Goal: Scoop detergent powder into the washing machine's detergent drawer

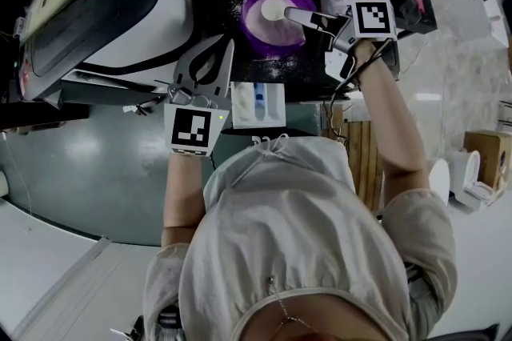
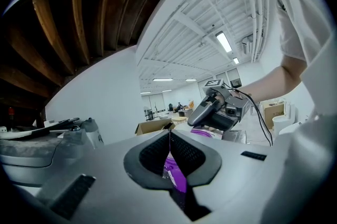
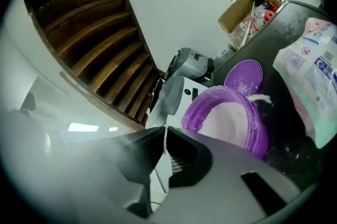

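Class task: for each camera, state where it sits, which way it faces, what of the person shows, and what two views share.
Head view: on the person's head, steeply down at the tub and drawer; shows hood, arms, left gripper, right gripper.
Left gripper view: on the left gripper, facing along shut jaws holding a purple piece, toward the right gripper and forearm.
Right gripper view: on the right gripper, facing past the gripped scoop into the tub; no body.
Shared: tub, in head and right gripper views.

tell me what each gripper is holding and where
The right gripper is shut on the scoop by its handle end; the bowl sticks out past the jaws. The left gripper is shut, with nothing seen held in it.
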Tool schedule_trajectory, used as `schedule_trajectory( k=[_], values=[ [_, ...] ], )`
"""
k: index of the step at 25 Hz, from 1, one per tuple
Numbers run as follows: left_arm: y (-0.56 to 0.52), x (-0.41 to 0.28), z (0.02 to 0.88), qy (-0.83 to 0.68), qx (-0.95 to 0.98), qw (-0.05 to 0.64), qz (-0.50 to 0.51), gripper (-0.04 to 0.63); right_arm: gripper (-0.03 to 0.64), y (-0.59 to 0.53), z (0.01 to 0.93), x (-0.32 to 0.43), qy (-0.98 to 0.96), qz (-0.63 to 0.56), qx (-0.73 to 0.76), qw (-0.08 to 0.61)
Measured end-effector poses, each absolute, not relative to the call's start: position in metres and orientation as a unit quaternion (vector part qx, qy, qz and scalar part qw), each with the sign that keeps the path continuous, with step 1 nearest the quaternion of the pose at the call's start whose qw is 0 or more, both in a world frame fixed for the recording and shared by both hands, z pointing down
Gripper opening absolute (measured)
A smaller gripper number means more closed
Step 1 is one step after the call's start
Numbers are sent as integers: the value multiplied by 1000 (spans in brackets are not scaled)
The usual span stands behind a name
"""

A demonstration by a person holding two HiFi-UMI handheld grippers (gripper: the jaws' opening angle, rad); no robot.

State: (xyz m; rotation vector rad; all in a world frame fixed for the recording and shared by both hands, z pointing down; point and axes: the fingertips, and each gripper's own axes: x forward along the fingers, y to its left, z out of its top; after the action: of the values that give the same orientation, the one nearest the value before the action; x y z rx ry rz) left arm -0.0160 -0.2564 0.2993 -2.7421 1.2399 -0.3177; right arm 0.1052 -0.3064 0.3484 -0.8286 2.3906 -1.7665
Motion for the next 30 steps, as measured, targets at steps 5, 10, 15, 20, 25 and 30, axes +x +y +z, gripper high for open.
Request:
schedule_trajectory(
  k=[5, 10, 15, 20, 25, 30],
  values=[
    [-249, -20, 303, 410, -905, 44, -107, 23, 14, -290, 344, 108, 776, -571, -265, 51],
    [-233, -22, 302, 402, -909, 49, -98, 23, 14, -263, 338, 105, 773, -575, -254, 81],
    [-209, -24, 309, 387, -916, 44, -99, 23, 14, -227, 343, 94, 770, -582, -244, 92],
    [-186, -30, 327, 374, -919, 35, -116, 23, 14, -196, 358, 84, 755, -600, -242, 102],
    [-157, -38, 344, 361, -925, 14, -119, 23, 14, -164, 382, 72, 743, -614, -247, 101],
    [-140, -49, 361, 362, -923, 20, -125, 23, 12, -141, 408, 54, 741, -620, -245, 81]
  ],
)
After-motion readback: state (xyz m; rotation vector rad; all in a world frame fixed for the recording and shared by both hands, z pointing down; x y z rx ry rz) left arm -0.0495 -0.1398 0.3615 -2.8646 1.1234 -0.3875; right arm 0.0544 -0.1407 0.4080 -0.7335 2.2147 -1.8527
